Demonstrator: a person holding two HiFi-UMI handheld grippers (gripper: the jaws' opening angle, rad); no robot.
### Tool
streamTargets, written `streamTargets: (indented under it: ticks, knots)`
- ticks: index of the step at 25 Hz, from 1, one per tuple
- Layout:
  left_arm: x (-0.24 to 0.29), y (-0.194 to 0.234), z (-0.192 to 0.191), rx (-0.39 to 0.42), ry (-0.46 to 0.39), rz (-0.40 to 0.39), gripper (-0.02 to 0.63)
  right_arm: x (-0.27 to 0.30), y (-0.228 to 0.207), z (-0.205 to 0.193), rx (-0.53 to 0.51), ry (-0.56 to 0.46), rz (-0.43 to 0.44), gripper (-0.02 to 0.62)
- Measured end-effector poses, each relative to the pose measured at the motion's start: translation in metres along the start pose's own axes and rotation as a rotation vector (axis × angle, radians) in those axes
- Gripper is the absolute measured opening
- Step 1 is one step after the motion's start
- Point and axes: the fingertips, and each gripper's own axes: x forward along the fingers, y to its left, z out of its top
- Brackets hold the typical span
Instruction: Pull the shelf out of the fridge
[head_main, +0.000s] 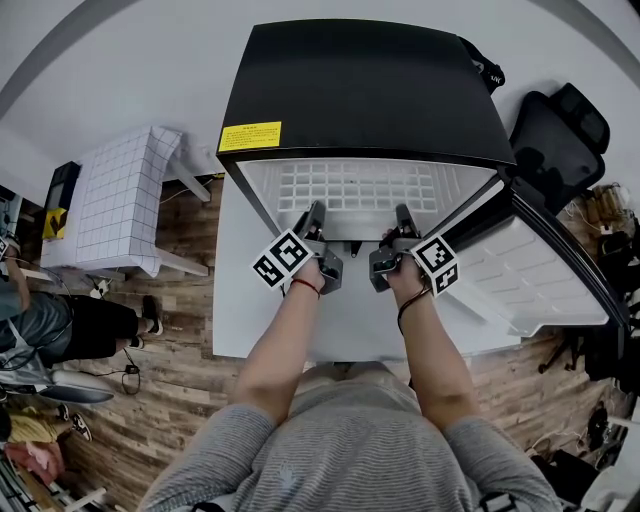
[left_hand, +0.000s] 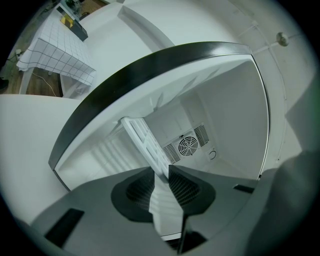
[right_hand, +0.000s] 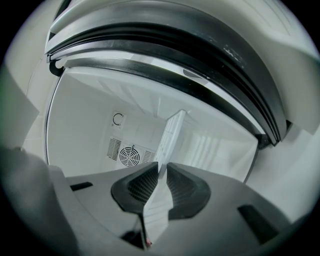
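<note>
A small black fridge (head_main: 365, 90) stands open on a white table (head_main: 240, 310), its door (head_main: 530, 270) swung out to the right. The white grid shelf (head_main: 360, 190) sticks partly out of the front. My left gripper (head_main: 312, 222) is shut on the shelf's front edge left of centre, and my right gripper (head_main: 405, 222) is shut on it right of centre. In the left gripper view the shelf (left_hand: 145, 140) runs edge-on between the pads (left_hand: 140, 187). In the right gripper view the shelf (right_hand: 170, 135) is likewise pinched between the pads (right_hand: 182, 187).
A fan grille (left_hand: 188, 145) sits on the fridge's back wall. A small table with a checked cloth (head_main: 115, 200) stands to the left, a black office chair (head_main: 560, 140) to the right. The person's arms reach from the bottom of the head view. Wooden floor surrounds the table.
</note>
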Motion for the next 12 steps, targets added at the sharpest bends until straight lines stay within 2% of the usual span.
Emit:
streamTargets:
  ticks: [12]
  knots:
    - [-0.0006, -0.0002, -0.0003, -0.011, 0.0, 0.003, 0.095, -0.0006, 0.0001, -0.0001, 0.008, -0.001, -0.001, 0.06]
